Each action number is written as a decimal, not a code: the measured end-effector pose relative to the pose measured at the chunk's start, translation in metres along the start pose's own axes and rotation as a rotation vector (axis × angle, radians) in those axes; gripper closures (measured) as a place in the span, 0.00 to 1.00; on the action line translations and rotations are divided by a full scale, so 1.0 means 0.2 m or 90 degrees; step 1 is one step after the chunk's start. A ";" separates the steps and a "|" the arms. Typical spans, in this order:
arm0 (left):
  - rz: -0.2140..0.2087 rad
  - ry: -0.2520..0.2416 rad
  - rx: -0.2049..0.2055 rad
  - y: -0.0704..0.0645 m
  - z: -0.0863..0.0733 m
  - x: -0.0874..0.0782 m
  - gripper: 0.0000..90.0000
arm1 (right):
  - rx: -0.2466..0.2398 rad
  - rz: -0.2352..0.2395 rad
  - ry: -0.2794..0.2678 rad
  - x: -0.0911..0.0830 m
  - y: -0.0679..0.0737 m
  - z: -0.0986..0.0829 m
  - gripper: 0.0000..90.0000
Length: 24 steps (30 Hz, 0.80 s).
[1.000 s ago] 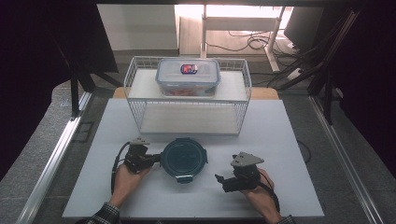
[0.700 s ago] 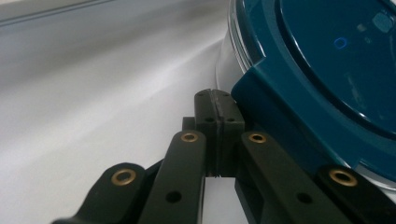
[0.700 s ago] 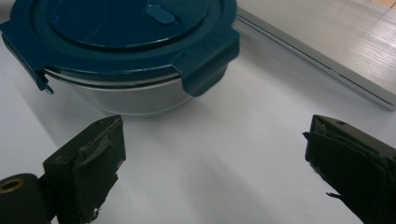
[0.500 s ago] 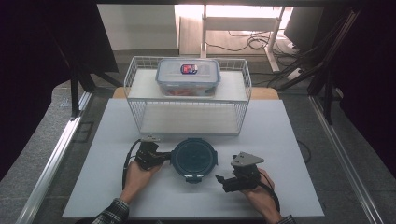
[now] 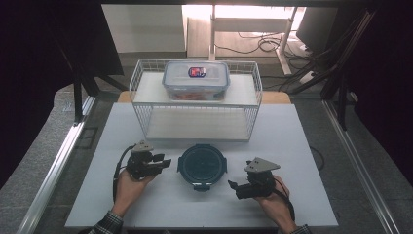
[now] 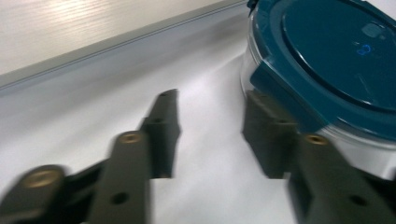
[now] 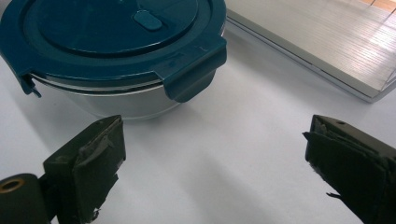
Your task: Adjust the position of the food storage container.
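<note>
Honestly, we risk shoving the round container (image 5: 202, 165) at centre frame sideways, since our left gripper (image 5: 163, 162), jaws apart, sits just beside its rim while our right gripper (image 5: 234, 185) waits open nearby.

You look down and forward from above on the white table (image 5: 302, 146). Each gripper view sits low and close, and both share the round container (image 5: 202, 165) (image 6: 327, 60) (image 7: 116, 51) from opposite sides.
</note>
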<state>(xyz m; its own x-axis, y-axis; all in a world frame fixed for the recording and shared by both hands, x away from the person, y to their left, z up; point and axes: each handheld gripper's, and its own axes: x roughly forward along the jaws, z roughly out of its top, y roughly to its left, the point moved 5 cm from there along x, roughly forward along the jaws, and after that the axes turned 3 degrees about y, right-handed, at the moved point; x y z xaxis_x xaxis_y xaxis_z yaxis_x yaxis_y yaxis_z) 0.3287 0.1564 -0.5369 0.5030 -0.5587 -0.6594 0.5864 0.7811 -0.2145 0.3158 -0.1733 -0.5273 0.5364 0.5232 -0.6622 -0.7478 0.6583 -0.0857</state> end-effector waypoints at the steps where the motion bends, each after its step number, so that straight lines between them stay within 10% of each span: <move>1: 0.000 -0.002 0.003 -0.01 -0.01 -0.01 0.58 | 0.000 0.000 0.000 0.00 0.00 0.00 0.06; 12: 0.021 0.002 0.064 -0.07 -0.11 -0.04 0.27 | 0.007 -0.003 -0.004 -0.02 -0.01 -0.01 0.05; 24: 0.013 -0.004 0.048 -0.07 -0.22 -0.10 0.09 | 0.017 0.008 -0.003 -0.03 -0.02 -0.02 0.05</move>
<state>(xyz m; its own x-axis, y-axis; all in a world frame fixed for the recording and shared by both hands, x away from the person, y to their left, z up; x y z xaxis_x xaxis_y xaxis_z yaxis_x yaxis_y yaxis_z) 0.2829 0.1694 -0.5539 0.5194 -0.5447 -0.6584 0.6215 0.7696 -0.1463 0.3132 -0.1817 -0.5264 0.5294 0.5335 -0.6597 -0.7434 0.6664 -0.0576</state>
